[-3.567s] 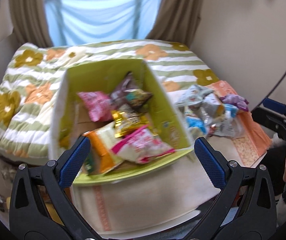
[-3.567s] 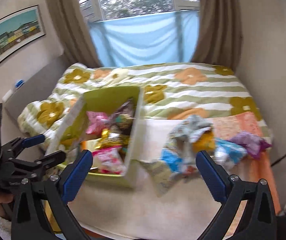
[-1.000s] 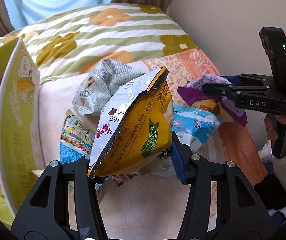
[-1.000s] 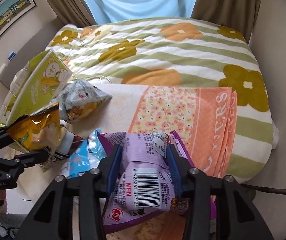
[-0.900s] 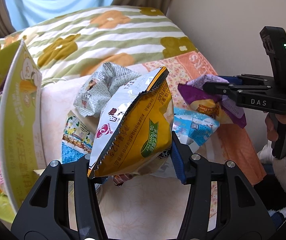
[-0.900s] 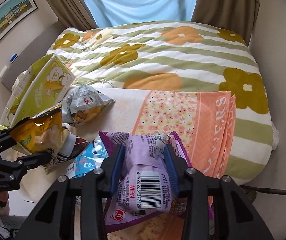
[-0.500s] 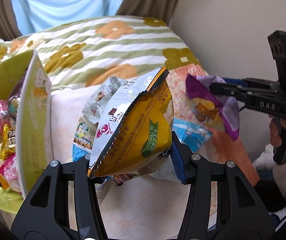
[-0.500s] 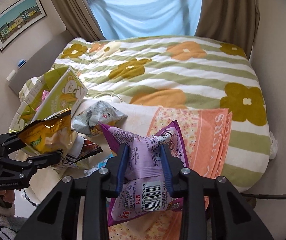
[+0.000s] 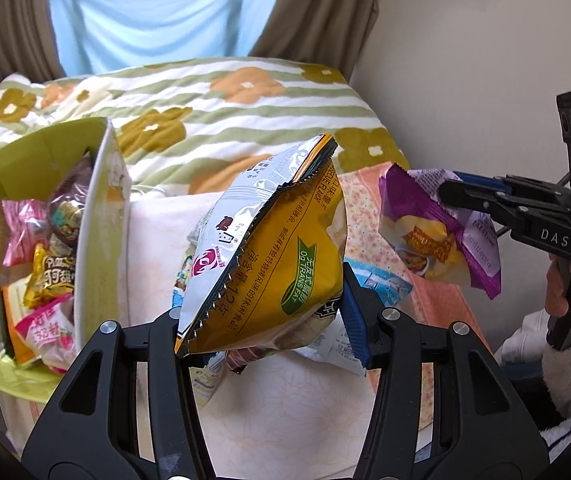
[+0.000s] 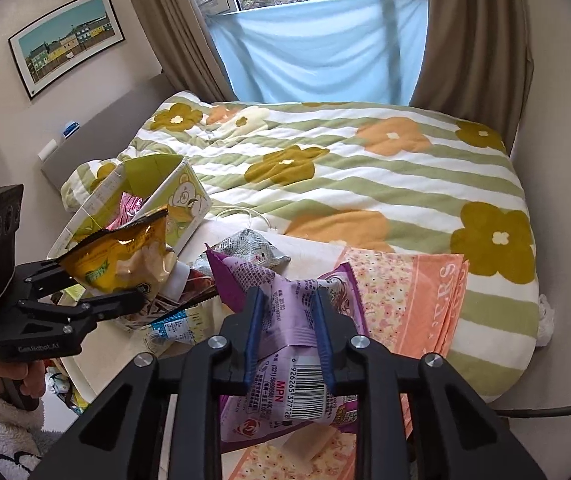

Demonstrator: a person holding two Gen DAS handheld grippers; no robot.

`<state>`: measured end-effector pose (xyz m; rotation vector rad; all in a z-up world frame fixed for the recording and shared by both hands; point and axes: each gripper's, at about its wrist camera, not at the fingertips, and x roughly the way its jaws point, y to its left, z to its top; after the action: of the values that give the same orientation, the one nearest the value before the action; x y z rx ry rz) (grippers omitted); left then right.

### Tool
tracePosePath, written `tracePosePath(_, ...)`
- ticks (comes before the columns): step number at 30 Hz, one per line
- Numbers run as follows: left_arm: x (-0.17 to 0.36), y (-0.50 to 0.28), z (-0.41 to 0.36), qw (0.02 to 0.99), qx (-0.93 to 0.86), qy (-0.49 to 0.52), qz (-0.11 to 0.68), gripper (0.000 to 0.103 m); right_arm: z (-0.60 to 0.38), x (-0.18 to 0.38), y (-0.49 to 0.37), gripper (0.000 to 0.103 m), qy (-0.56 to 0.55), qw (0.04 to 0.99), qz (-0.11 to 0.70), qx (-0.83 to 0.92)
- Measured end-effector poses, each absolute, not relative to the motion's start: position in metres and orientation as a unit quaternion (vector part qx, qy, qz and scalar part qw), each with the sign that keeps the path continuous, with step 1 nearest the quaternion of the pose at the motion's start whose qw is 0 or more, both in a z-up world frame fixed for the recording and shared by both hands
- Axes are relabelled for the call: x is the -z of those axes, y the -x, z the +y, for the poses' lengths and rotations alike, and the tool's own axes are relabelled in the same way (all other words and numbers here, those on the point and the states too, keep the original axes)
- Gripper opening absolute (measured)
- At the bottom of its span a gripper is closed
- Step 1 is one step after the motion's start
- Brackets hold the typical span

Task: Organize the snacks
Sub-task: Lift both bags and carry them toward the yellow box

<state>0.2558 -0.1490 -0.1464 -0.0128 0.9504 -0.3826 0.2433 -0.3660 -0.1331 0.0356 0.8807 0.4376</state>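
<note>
1. While both packets are held aloft, the step in hand is judged to be transfer to the green box [image 9: 105, 184], which stands to the left and already holds several snacks.
2. Left gripper [image 9: 261, 320]: clamped on the yellow chip bag [image 9: 285, 264], which stands tilted above its jaws.
3. Right gripper [image 10: 287, 336]: closed on the purple snack packet [image 10: 285, 304], gripped at mid-body, barcode facing the camera.
4. Below both tools, the remaining packets [image 10: 245, 250] lie in a heap on the cream cloth [image 9: 285, 420].
5. Next move calls for carrying each packet leftward over the box rim, then releasing; the left bag is nearer the box.
6. Beyond lies the floral quilt [image 10: 365, 168].
</note>
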Motion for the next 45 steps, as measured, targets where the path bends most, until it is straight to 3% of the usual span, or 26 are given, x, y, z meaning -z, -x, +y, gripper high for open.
tracePosePath(7,0.140,-0.241,-0.139,0.880,0.171,0.014,0.442,0.047,-0.357,0.128,-0.230,0.008,-0.011,0.879,0.419,-0.229)
tracePosePath(14,0.147,-0.233,-0.136,0.880,0.164,0.019,0.446,0.047,-0.355,0.169,-0.221,0.011,-0.018,0.856,0.468,-0.219)
tracePosePath(17,0.148,-0.233,-0.134,0.879,0.160,0.022,0.448,0.047,-0.360,0.172,-0.218,0.047,-0.008,0.863,0.462,-0.203)
tracePosePath(19,0.148,-0.234,-0.132,0.879,0.158,0.023,0.449,0.047,-0.369,0.163,-0.217,0.090,-0.005,0.878,0.438,-0.191)
tracePosePath(20,0.148,-0.236,-0.132,0.879,0.157,0.023,0.449,0.047,-0.373,0.160,-0.218,0.093,-0.002,0.884,0.428,-0.185)
tracePosePath(42,0.169,-0.281,-0.129,0.862,0.148,0.022,0.485,0.047,-0.357,0.264,-0.308,0.093,0.001,0.790,0.605,-0.096)
tracePosePath(44,0.171,-0.284,-0.131,0.860,0.150,0.020,0.487,0.047,-0.361,0.269,-0.307,0.089,-0.006,0.789,0.607,-0.097)
tracePosePath(45,0.172,-0.285,-0.132,0.860,0.151,0.019,0.488,0.047,-0.362,0.270,-0.306,0.083,-0.003,0.790,0.606,-0.097)
